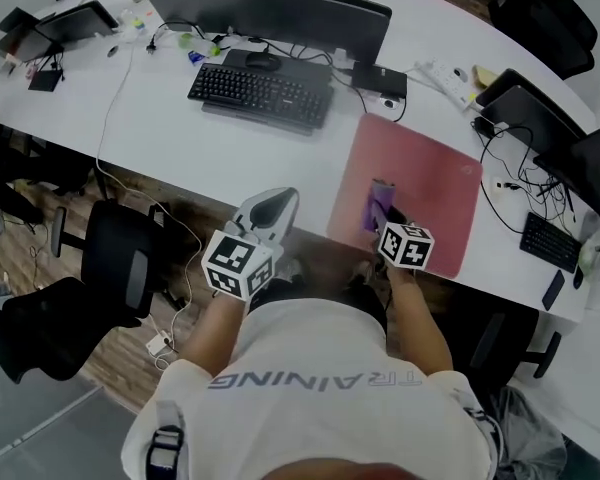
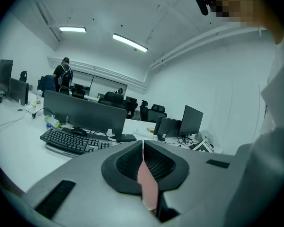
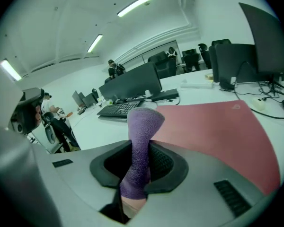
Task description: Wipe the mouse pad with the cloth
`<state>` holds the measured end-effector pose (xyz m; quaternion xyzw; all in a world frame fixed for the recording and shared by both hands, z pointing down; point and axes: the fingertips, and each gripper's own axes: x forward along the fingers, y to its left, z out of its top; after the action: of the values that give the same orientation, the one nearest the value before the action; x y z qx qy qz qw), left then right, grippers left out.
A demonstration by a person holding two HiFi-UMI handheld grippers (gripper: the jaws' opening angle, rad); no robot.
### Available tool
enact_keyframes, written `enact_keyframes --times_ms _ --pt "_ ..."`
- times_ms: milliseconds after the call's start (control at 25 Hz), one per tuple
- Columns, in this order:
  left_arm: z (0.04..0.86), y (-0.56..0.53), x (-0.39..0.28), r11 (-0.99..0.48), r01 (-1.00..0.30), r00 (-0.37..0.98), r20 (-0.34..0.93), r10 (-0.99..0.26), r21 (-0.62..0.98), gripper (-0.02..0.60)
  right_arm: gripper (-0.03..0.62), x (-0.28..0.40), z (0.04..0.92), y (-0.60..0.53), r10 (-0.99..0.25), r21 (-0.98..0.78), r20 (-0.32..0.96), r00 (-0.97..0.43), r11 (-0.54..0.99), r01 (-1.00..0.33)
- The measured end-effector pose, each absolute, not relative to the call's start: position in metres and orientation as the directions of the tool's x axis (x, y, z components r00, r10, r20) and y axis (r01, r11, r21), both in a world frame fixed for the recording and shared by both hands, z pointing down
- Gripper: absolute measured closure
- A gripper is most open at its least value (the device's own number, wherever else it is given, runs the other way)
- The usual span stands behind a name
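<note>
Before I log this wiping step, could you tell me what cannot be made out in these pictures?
- Cloth to mouse pad contact: head view, the right tool covers it; right gripper view shows only the cloth's free end.
- Mouse pad's near edge: head view, partly behind the same tool.
- Small items at the desk's far left: head view, too small.

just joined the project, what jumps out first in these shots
The pink mouse pad at the near edge of the desk, right of the keyboard, stands out most. The right gripper is shut on a purple cloth over the pad's near left part. The left gripper hangs shut and empty, left of the pad.
</note>
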<state>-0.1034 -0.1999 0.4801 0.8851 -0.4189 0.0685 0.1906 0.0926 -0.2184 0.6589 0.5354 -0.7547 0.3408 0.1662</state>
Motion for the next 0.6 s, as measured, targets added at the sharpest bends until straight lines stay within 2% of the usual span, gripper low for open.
enact_keyframes --times_ms 280,600 --pt "0.500 -0.178 -0.154 -0.529 -0.788 0.612 0.308 -0.728 0.315 0.546 0.496 -0.012 0.702 -0.214 -0.573 -0.366 0.680 -0.458 0.277 -0.889" --pt "0.510 -0.165 -0.154 -0.516 -0.808 0.589 0.359 -0.724 0.284 0.546 0.494 -0.022 0.754 -0.201 -0.493 -0.356 0.745 -0.450 0.276 -0.892"
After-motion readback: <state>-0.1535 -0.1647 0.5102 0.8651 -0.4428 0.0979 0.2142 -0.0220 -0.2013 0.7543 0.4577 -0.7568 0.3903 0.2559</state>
